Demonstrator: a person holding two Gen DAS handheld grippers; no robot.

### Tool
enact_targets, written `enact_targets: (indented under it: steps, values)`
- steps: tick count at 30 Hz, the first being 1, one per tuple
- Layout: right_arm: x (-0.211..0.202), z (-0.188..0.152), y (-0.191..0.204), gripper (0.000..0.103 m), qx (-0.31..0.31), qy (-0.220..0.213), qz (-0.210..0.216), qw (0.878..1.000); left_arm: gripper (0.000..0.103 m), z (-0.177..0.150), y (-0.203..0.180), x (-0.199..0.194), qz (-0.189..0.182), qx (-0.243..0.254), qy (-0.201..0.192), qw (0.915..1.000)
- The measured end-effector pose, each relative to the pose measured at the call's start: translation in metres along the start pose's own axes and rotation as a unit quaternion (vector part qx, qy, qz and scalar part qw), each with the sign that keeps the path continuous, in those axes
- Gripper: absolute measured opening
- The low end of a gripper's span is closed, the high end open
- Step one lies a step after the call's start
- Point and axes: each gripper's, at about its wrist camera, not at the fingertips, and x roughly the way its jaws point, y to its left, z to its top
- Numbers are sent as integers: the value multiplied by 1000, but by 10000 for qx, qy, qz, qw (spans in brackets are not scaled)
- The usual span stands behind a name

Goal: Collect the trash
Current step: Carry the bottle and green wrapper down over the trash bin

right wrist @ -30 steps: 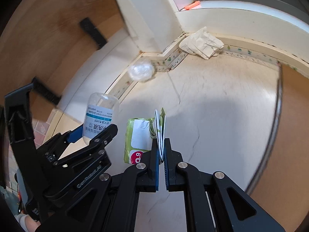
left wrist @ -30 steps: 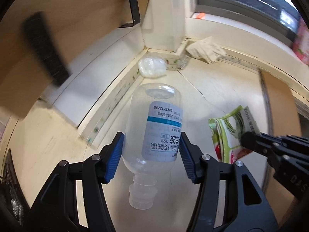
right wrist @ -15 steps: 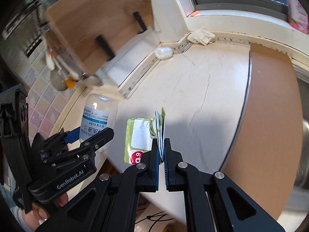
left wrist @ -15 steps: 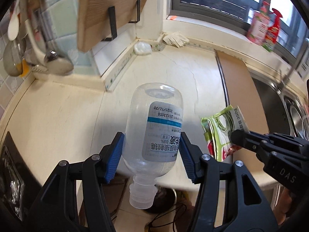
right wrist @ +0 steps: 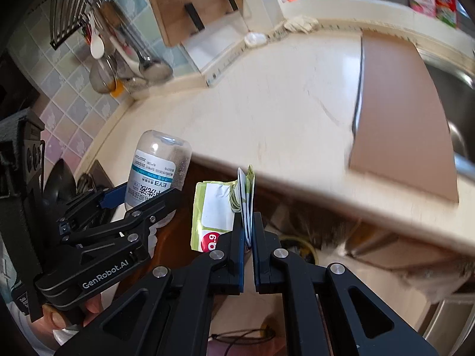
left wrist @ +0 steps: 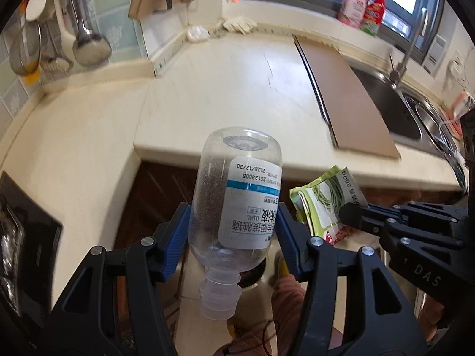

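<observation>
My left gripper (left wrist: 233, 231) is shut on a clear plastic bottle (left wrist: 237, 195) with a white and blue label, held neck toward the camera. The same bottle (right wrist: 157, 169) shows at the left of the right wrist view. My right gripper (right wrist: 248, 222) is shut on a folded green and white snack wrapper (right wrist: 213, 210), which also appears beside the bottle as the wrapper (left wrist: 323, 201) in the left wrist view. Both grippers hang past the front edge of the cream countertop (left wrist: 222, 95), over the floor and dark cabinet fronts.
A brown board (left wrist: 344, 95) lies on the counter beside a steel sink (left wrist: 400, 109). A crumpled cloth (left wrist: 239, 25) and a white wad (left wrist: 196, 33) sit in the far corner. Ladles (left wrist: 89, 44) hang on the tiled wall. A black stove (left wrist: 20, 231) is at left.
Both grippers have pulled back from the counter's far corner, past its front edge, keeping hold of the bottle and the wrapper. The counter now lies farther away and the floor shows below.
</observation>
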Motion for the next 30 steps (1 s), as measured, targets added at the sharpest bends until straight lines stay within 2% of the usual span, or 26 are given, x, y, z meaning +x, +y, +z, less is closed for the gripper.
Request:
enact_targets:
  steps: [6, 13, 19, 30]
  values:
    - [18, -53, -4, 4, 144, 315, -130, 9993, 54, -40, 1, 13, -33, 58, 246, 9997]
    - [73, -93, -20, 5, 384, 703, -251, 9965, 54, -77, 8, 53, 9, -104, 695, 9975]
    - [133, -129, -43, 5, 632, 987, -334, 9925, 54, -109, 17, 112, 110, -251, 917, 9954]
    - [267, -188, -101, 5, 856, 1314, -630, 9856, 54, -178, 35, 264, 224, -675, 1246, 9897]
